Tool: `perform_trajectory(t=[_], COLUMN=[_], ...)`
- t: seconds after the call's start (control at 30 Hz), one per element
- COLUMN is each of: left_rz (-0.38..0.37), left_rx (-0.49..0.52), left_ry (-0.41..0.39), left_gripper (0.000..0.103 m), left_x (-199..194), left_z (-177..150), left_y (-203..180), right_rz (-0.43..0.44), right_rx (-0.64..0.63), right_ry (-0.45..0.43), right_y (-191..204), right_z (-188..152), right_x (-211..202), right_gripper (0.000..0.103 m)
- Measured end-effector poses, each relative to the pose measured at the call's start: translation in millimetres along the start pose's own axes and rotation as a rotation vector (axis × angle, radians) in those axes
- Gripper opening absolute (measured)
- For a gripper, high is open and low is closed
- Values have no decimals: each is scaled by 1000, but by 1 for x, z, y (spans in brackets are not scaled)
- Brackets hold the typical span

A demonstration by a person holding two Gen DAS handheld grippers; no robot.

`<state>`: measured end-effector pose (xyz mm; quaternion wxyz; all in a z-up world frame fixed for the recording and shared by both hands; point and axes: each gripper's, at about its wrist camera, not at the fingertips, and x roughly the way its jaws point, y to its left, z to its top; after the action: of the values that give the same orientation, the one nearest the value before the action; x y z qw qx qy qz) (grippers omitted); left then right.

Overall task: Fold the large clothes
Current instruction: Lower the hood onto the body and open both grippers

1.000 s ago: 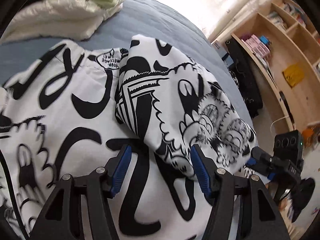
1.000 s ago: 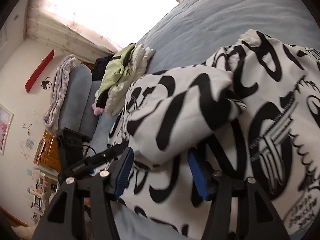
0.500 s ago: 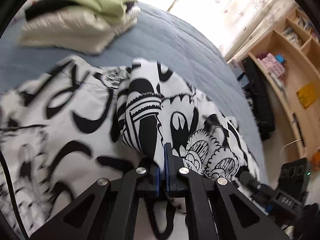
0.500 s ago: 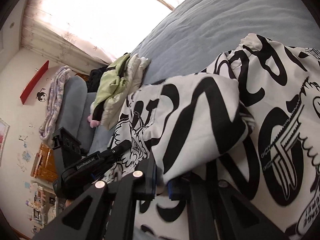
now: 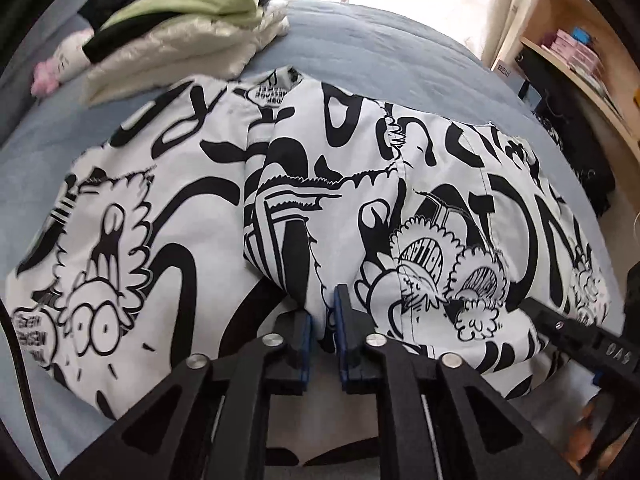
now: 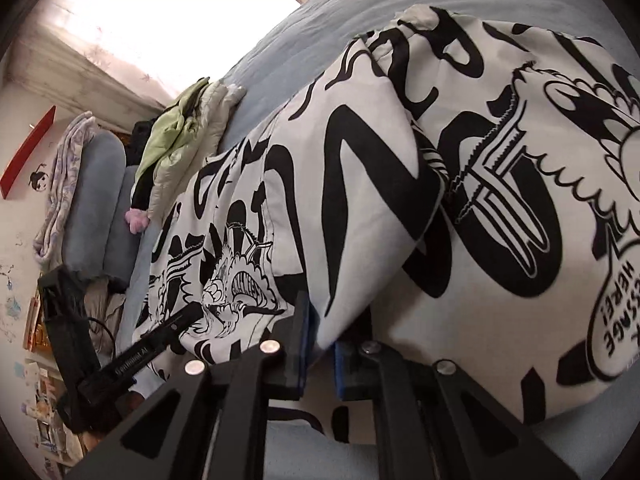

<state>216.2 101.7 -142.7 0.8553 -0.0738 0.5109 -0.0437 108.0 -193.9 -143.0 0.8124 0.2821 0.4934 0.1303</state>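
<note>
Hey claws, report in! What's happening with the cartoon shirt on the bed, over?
Left gripper pinching shirt edge. Right gripper pinching a folded flap. Jaws easing slightly. Folded clothes pile behind, not blocking.

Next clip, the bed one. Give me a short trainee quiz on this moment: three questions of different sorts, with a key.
1. True or false: the left gripper has a fold of the black-and-white printed garment between its blue pads.
2. Multiple choice: what lies on the blue bedspread beyond the garment? A) a laptop B) a pile of clothes with a green piece on top C) a pair of shoes
3. Fill in: the right gripper has a fold of ____ between its jaws.

Key: 1 true. 2 B. 3 the same printed garment; the log has both grippers' jaws opening slightly, yet cloth is still pinched in each.
</note>
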Motion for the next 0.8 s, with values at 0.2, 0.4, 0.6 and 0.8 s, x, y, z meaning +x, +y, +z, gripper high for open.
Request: perform_trajectory(t=[0.2,0.4,0.6,0.8], left_rz=[-12,8,2,30], left_rx=[-42,-60,-47,-18], left_ry=[-29,-93,-139,-185], left_gripper=[28,30,30,30], left_x=[-30,-65,-77,-58], left_z=[-14,-17,-1,31], left_y=[13,18,9,-12], right_rz=[-58,-134,-155,-159], right_rx=[-16,-93,-180,-266], right_ry=[-7,-86,-185,-208], right_y=[6,18,36,65], right_z=[-2,-14,-10,19], right_x=[-20,-52,-72,-46], right_gripper=[29,30,30,30])
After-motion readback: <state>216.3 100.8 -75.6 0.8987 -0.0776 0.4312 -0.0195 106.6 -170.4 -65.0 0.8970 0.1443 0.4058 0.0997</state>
